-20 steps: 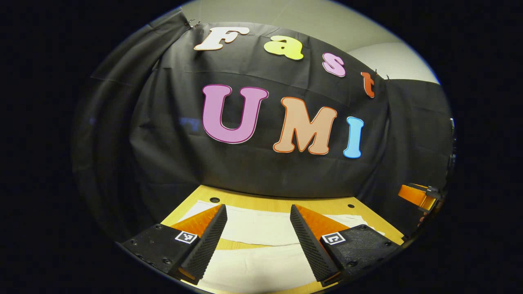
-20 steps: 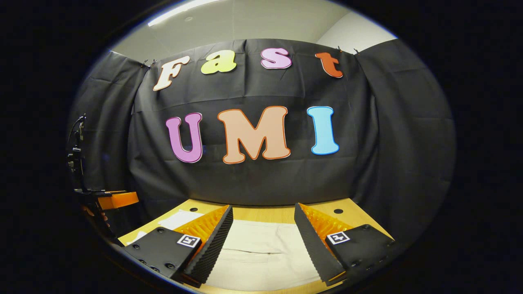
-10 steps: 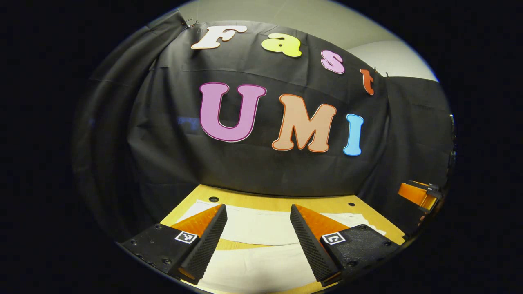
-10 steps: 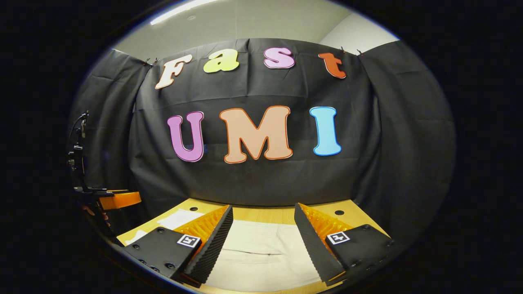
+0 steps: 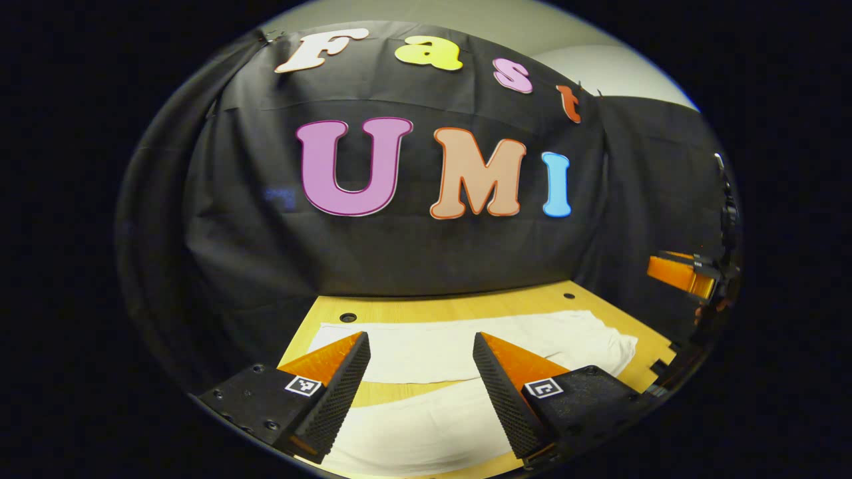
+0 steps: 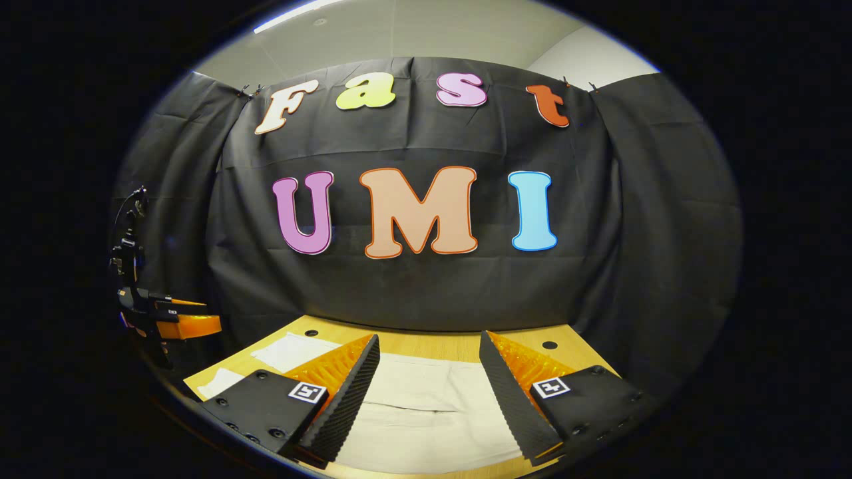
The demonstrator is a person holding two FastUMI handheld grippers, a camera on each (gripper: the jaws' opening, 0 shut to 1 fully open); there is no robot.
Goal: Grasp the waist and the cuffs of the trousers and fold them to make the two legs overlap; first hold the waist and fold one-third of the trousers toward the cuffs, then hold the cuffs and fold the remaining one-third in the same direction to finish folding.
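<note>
Evidently poised for the first grasp, both tongs, left (image 5: 421, 346) and right (image 6: 429, 349), hang wide and empty just above the trousers (image 5: 426, 349), which lie flat on the surface (image 5: 466, 308) ahead and beneath.

Trousers (image 5: 432, 349): pale woven cloth, matt, soft creases. Bench (image 5: 466, 307): light wood, smooth, low sheen. Left hand-held gripper (image 5: 421, 382): ribbed pads (image 5: 346, 386), matt textured plastic housing. Booth wall (image 6: 413, 293): matt black cloth.

A wooden table (image 5: 426, 309) with small round holes (image 5: 347, 317) spans six o'clock. Black cloth (image 6: 426, 293) hangs behind; a pale ceiling (image 6: 426, 33) sits at twelve.
</note>
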